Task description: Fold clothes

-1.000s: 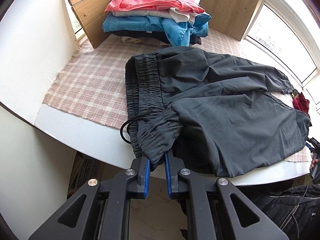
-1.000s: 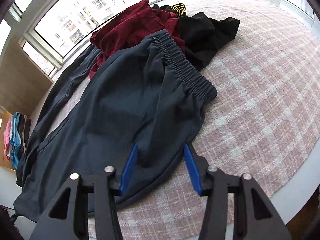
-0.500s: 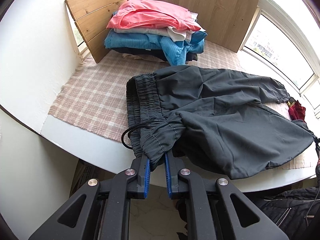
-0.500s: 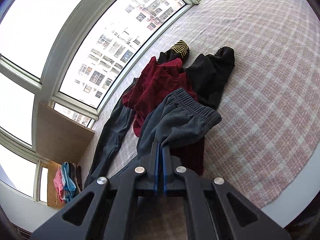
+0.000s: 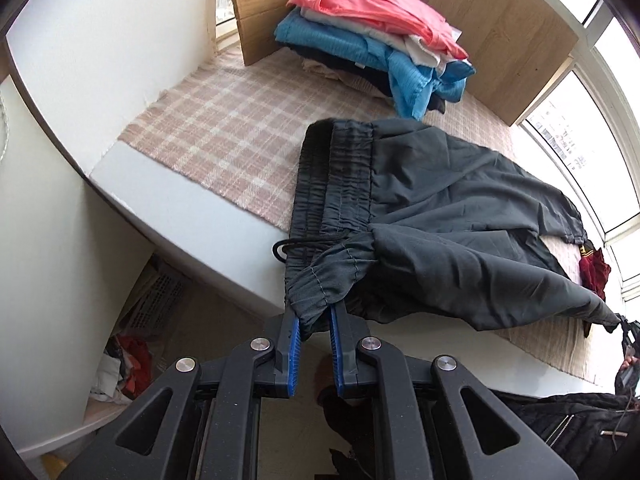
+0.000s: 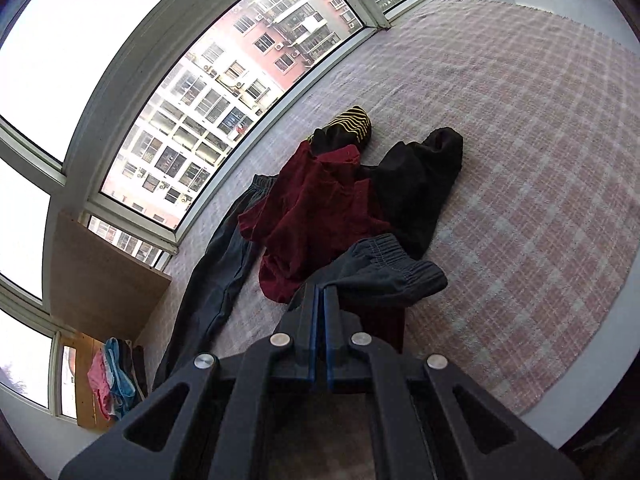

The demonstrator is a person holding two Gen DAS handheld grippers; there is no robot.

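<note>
Dark grey trousers (image 5: 460,216) lie folded over on the checked cloth (image 5: 224,136), waistband (image 5: 336,176) to the left. My left gripper (image 5: 314,320) is shut on an elastic cuff of these trousers, just off the table's front edge. In the right wrist view, my right gripper (image 6: 320,296) is shut on a fold of the grey trousers (image 6: 384,276) and holds it raised above the cloth. One trouser leg (image 6: 224,264) still lies flat toward the window.
A stack of folded clothes (image 5: 372,36) sits at the back against wooden boards (image 5: 492,28). A dark red garment (image 6: 316,216) and a black one (image 6: 416,184) with a yellow-striped cuff lie beyond my right gripper. Windows run along the far side. The white table edge (image 5: 192,216) lies below.
My right gripper, open around the trouser fabric a second ago, has shut on it and risen with it. My left gripper kept its hold, shifted a little and rolled.
</note>
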